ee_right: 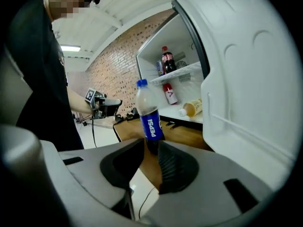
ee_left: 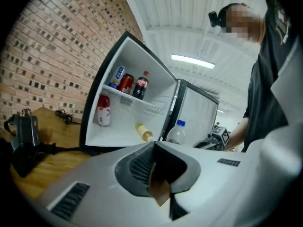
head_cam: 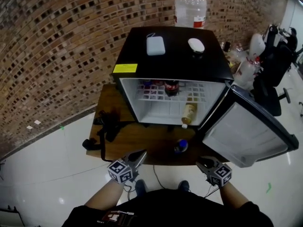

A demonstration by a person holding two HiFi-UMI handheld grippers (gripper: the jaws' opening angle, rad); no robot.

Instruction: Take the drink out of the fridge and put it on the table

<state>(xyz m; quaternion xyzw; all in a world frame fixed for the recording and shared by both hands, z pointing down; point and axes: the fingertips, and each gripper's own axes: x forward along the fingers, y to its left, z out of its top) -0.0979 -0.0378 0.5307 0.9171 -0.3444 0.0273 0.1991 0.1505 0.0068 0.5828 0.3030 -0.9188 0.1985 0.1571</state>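
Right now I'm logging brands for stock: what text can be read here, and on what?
"PEPSI": blue label of the bottle on the table.
Yellow sticker on the fridge: too small to read.
Cola bottle label inside: blurred.

Wooden table [head_cam: 137,143], glossy white floor [head_cam: 47,174]

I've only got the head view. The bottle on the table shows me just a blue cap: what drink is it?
Observer: A Pepsi bottle; the right gripper view shows its blue label.
Operator: Is the right claw on it?
Observer: No. The right claw has its jaws a little apart and empty; the bottle stands beyond them.
Operator: And the left claw?
Observer: The left claw is shut, with nothing in it.
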